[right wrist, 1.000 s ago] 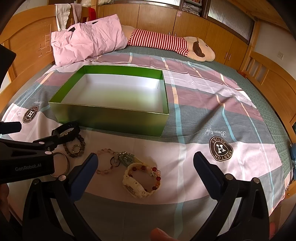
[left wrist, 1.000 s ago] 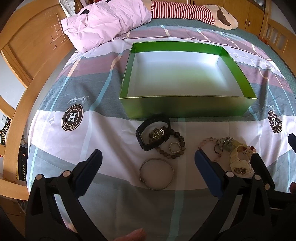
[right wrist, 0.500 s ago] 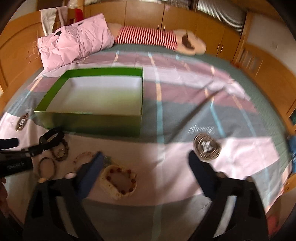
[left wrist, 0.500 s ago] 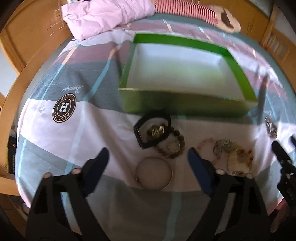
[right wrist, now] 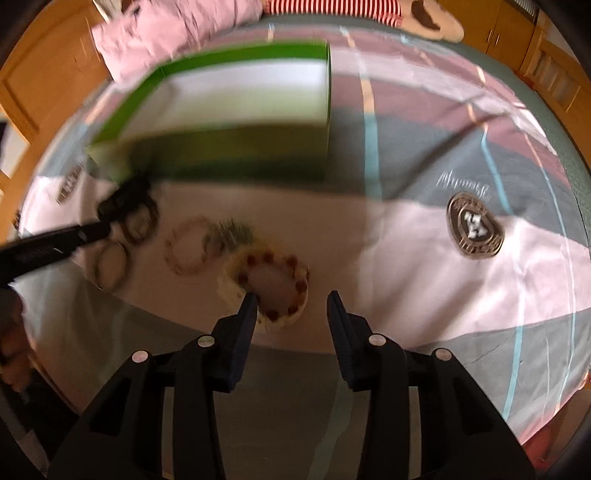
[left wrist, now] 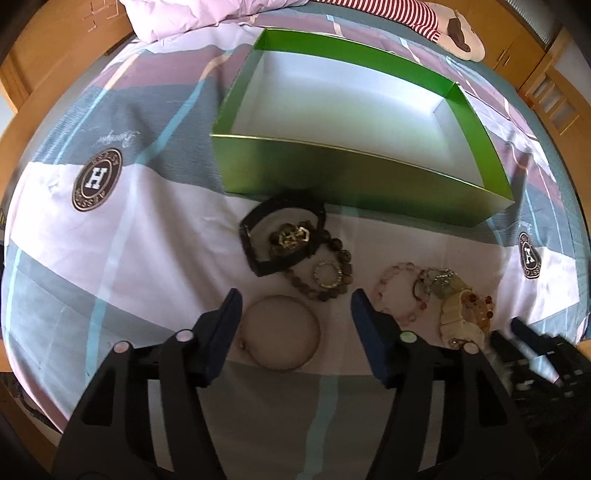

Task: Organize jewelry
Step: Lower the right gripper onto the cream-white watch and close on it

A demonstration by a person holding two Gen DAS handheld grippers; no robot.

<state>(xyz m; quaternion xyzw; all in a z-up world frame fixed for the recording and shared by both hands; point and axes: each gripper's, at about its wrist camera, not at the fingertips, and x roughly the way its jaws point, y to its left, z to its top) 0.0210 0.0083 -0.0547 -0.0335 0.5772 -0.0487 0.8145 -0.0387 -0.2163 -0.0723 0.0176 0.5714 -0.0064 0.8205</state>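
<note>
On the bed sheet lies a silver bangle (left wrist: 318, 334), right between the fingers of my left gripper (left wrist: 293, 299). Its jaws are closing and the pads stand clear of the bangle. Beyond it lie a black watch (left wrist: 258, 240), a brown bead bracelet (left wrist: 332, 293), a pink bead bracelet (left wrist: 391, 291) and a green pendant (left wrist: 439, 280). The right wrist view is blurred. My right gripper (right wrist: 291, 297) is closing over a cream watch (right wrist: 229, 286) with a red bead bracelet (right wrist: 301, 284) on it; the left fingertip overlaps the ring's edge, with no grip seen. The empty green box (left wrist: 354, 184) stands behind the jewelry.
A pink pillow (left wrist: 192, 14) and a striped plush toy (left wrist: 454, 29) lie at the bed's head. Wooden bed rails (left wrist: 22, 62) run along both sides. Open sheet stretches right of the box (right wrist: 461, 155).
Both grippers have sunk toward the sheet and tipped further down. Both pairs of jaws have narrowed. The left now straddles the bangle; the right has come over the cream watch.
</note>
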